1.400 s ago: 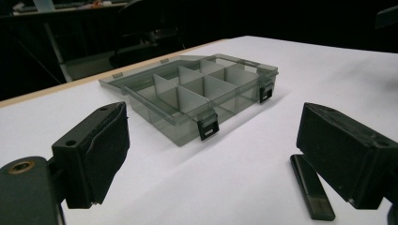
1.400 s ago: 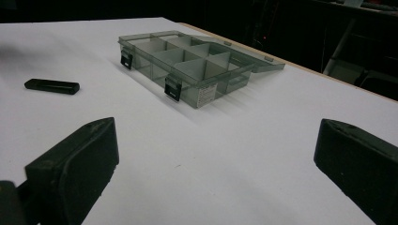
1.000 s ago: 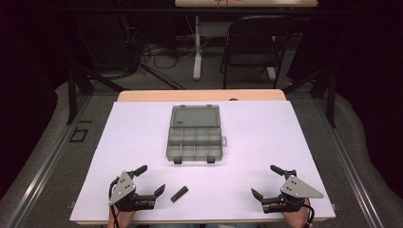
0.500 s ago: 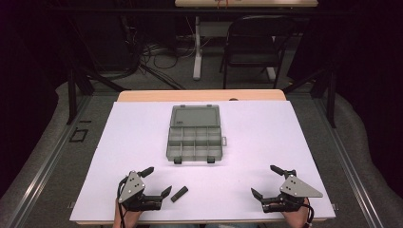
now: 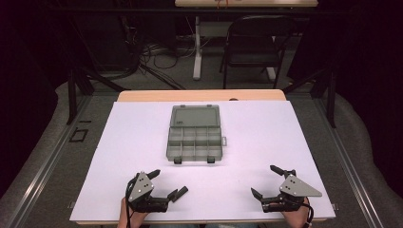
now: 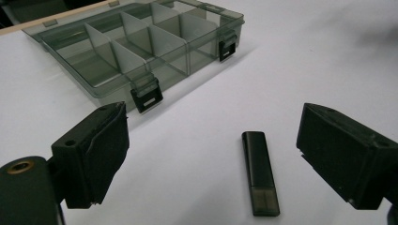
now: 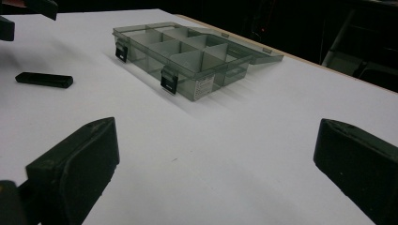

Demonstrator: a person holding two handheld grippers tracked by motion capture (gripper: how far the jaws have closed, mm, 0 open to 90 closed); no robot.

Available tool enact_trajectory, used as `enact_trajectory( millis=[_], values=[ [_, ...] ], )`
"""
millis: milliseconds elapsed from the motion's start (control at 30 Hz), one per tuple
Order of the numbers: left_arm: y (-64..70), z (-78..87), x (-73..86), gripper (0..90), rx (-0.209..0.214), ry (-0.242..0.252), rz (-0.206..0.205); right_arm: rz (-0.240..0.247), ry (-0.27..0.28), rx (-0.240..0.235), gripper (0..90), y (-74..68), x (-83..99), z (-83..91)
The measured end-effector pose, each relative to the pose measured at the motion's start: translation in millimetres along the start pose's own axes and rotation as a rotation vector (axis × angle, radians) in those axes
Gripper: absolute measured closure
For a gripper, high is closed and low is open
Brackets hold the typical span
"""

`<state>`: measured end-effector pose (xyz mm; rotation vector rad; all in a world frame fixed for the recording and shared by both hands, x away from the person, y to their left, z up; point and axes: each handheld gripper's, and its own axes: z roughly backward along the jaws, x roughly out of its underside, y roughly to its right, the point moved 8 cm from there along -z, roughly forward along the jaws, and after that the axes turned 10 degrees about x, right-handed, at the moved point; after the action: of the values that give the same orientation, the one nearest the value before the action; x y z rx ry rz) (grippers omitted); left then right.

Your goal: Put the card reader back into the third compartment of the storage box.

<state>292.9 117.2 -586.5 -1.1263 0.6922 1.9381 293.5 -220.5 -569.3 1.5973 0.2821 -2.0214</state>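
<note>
**A:** On the white table (image 5: 266, 137), what changed? The organizer box (image 5: 195, 137) sits mid-table, lid flipped back, same as before.

**B:** The left gripper (image 5: 167, 185) slid right, jaws spread wide around the small black stick (image 6: 259, 172), not touching it. The right gripper (image 5: 268, 183) hasn't budged, also gaping, empty.

**A:** Anything hidden?

**B:** Stick's partly covered from above. Plenty of bare table around.

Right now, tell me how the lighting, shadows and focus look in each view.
High view: white table evenly lit, surroundings dark. Left gripper view: black stick and box sharp, soft shadow beside the box. Right gripper view: near jaws blurred, box sharper, background black.
</note>
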Motion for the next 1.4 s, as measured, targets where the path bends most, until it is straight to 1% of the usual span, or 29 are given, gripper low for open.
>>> enact_trajectory(
  millis=[200,267,400,533,567,633,667,700,733,867,1000,1067,1100,1133,1167,1267,1300,1333,1400],
  values=[
    [3.8,-6.2,2.2,9.9,-0.007,-0.035,0.004,0.003,-0.004,0.003,0.2,0.2,0.3,-0.1],
    [4.6,-6.9,2.6,9.9,-0.006,-0.038,0.006,0.004,-0.004,0.003,0.2,0.3,0.4,-0.1],
    [7.0,-10.5,6.7,9.9,-0.009,-0.076,0.017,0.005,-0.003,0.006,0.3,0.7,0.4,0.2],
    [9.5,-12.3,8.4,10.0,-0.011,-0.09,0.022,0.01,-0.002,0.008,0.3,1.4,0.3,0.4],
    [10.1,-13.1,9.2,10.0,-0.009,-0.097,0.018,0.01,-0.002,0.009,0.3,1.4,0.4,0.6],
    [12.3,-15.3,12.0,10.4,-0.017,-0.127,0.005,0.011,-0.003,0.008,0.3,1.3,0.4,0.6],
    [12.3,-15.3,12.0,11.5,-0.017,-0.127,0.005,0.01,-0.003,0.009,0.3,1.3,0.4,0.6],
    [14.2,-17.4,14.1,13.8,-0.015,-0.143,0.011,0.009,-0.003,0.009,0.3,1.3,0.5,0.6],
    [14.6,-17.8,15.0,15.1,-0.015,-0.15,0.009,0.01,-0.002,0.009,0.3,1.5,0.5,0.6],
    [17.3,-19.0,16.5,22.1,-0.014,-0.162,0.005,0.008,-0.002,0.009,0.4,1.6,0.8,0.3],
    [19.3,-20.8,19.6,32.7,-0.008,-0.18,0.019,0.009,-0.009,0.01,0.4,2.0,1.5,0.3],
    [19.9,-21.1,20.1,34.4,-0.008,-0.184,0.018,0.009,-0.008,0.009,0.4,1.8,1.5,0.2],
    [21.8,-21.6,20.7,40.5,-0.002,-0.191,0.01,0.01,-0.009,0.01,0.4,1.8,1.5,0.1],
    [21.8,-21.6,20.7,42.1,-0.002,-0.191,0.01,0.01,-0.009,0.01,0.4,1.8,1.5,0.1],
    [24.5,-22.6,21.4,44.9,0.002,-0.2,0.006,0.004,-0.007,0.007,0.4,1.9,1.5,0.2],
    [26.2,-23.6,22.1,50.0,0.005,-0.204,0.008,0.006,-0.008,0.008,0.4,1.9,1.6,0.3],
    [26.2,-24.2,22.5,50.0,0.005,-0.205,0.008,0.006,-0.008,0.009,0.4,2.0,1.5,0.3],
    [26.4,-24.7,23.5,53.8,0.008,-0.207,0.022,0.007,-0.006,0.009,0.4,1.8,1.4,0.4],
    [25.7,-24.9,24.1,56.9,0.012,-0.208,0.029,0.009,-0.006,0.01,0.4,1.9,1.4,0.5]
  ],
)
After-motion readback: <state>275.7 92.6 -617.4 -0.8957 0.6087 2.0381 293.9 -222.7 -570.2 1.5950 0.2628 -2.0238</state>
